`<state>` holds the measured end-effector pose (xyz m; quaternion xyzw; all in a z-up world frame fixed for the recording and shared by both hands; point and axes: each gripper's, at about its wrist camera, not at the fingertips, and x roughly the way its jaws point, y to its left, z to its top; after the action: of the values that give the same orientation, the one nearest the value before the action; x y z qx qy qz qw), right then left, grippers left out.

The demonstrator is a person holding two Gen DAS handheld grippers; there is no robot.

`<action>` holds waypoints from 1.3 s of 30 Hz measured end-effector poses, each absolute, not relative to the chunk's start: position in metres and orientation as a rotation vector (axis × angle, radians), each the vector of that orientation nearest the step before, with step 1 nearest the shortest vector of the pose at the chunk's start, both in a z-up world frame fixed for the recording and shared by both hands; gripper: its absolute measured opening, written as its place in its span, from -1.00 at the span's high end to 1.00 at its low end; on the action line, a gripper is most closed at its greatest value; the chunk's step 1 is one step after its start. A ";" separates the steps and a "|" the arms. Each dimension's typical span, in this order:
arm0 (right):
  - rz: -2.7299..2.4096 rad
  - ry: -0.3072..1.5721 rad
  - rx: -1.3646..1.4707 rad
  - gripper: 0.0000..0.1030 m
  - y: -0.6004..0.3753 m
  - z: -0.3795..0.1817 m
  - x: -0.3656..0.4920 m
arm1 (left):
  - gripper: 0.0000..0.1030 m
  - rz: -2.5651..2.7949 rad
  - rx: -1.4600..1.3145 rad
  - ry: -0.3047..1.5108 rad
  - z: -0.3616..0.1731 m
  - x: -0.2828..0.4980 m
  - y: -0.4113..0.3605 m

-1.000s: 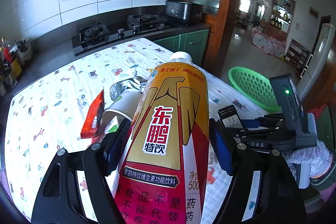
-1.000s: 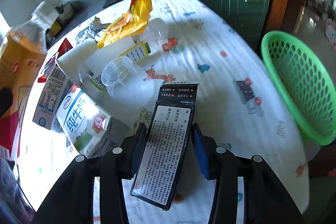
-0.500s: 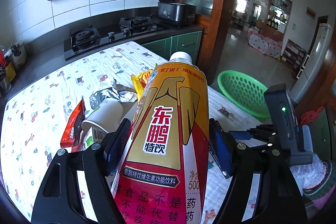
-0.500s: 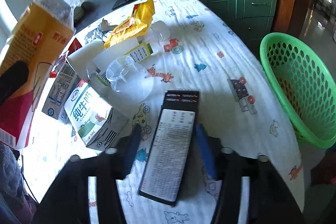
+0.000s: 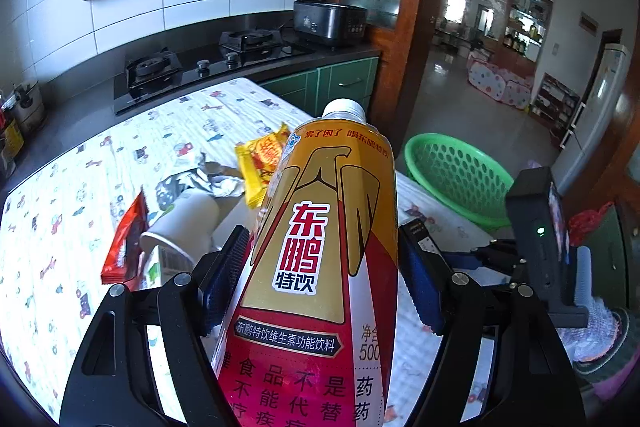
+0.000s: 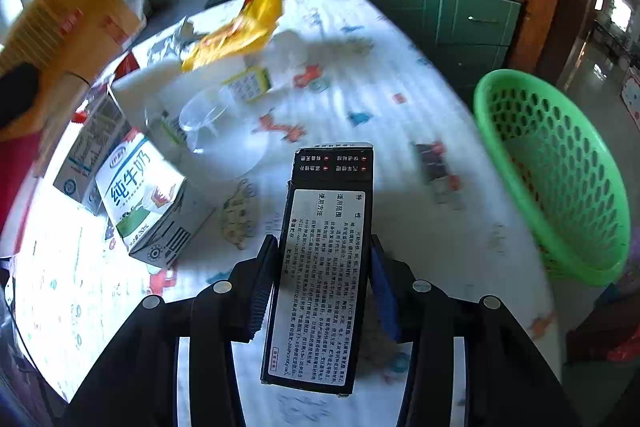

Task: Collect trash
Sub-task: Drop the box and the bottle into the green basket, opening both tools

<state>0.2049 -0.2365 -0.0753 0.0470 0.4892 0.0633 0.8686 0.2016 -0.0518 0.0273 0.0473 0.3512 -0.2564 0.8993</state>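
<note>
Both grippers are basically the same build: matte black plastic arms shaped like forked struts, with triangular cutouts down near the base. The left gripper [image 5: 322, 285] has a round silver screw head at each pivot, four showing, and so does the right gripper [image 6: 324, 285]. The fingers [image 5: 222, 277] carry dark blue ribbed pads (the ridges look like fine teeth along the edge). On the right one, the near pad [image 6: 384, 291] shows a brighter blue. No sleeves or cables visible in either wrist view.
</note>
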 end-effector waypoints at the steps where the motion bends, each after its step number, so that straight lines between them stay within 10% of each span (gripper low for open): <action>1: 0.129 1.013 0.108 0.15 -0.244 -0.072 0.203 | -0.41 -0.539 0.094 0.729 0.028 0.202 -0.058; 24: -0.168 0.920 0.221 0.12 -0.491 -0.072 0.233 | -0.41 -0.709 0.078 0.750 0.014 0.244 -0.250; 39: -0.207 0.891 0.191 -0.28 -0.508 -0.087 0.214 | -0.41 -0.713 0.085 0.828 -0.028 0.278 -0.322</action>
<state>0.2142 -0.5083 -0.0866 0.0920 0.4293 -0.0998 0.8929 0.2783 -0.3221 -0.0278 0.0402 0.3938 -0.3388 0.8535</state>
